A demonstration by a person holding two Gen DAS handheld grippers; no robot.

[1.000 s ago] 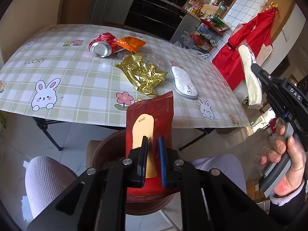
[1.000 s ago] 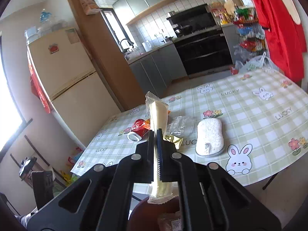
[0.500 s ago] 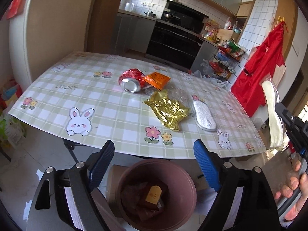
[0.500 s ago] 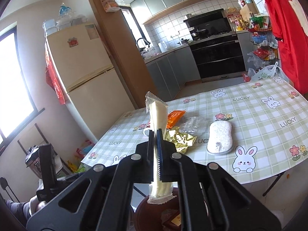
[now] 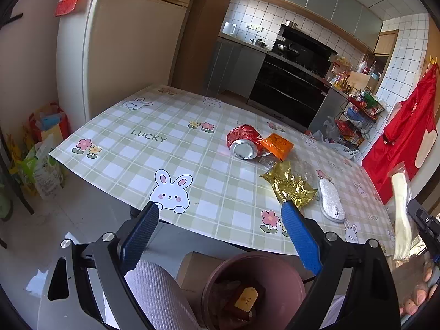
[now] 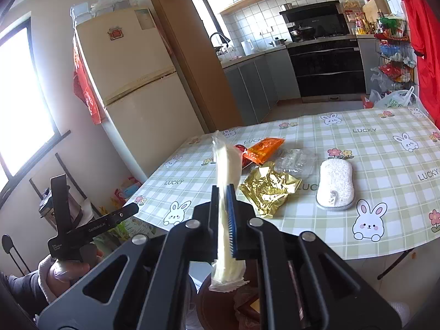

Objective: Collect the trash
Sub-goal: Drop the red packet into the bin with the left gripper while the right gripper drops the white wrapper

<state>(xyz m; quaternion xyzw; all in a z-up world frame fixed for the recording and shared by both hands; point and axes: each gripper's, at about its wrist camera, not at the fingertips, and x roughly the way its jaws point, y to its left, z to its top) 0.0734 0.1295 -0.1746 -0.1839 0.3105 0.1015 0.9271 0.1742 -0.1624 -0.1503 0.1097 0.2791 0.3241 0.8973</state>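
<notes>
Since a second ago, my left gripper (image 5: 220,236) has let its red packet (image 5: 242,299) fall into the bin (image 5: 286,269) and now stands wide and empty above it. My right gripper (image 6: 224,220) is clamped on a white wrapper (image 6: 225,165) hanging just over the bin mouth, so I judge the step in hand is the second drop: release there. Can (image 5: 244,144), orange packet (image 5: 277,145), gold foil (image 5: 291,185) and pad (image 5: 330,200) lie on the table (image 5: 154,148) uncollected.
</notes>
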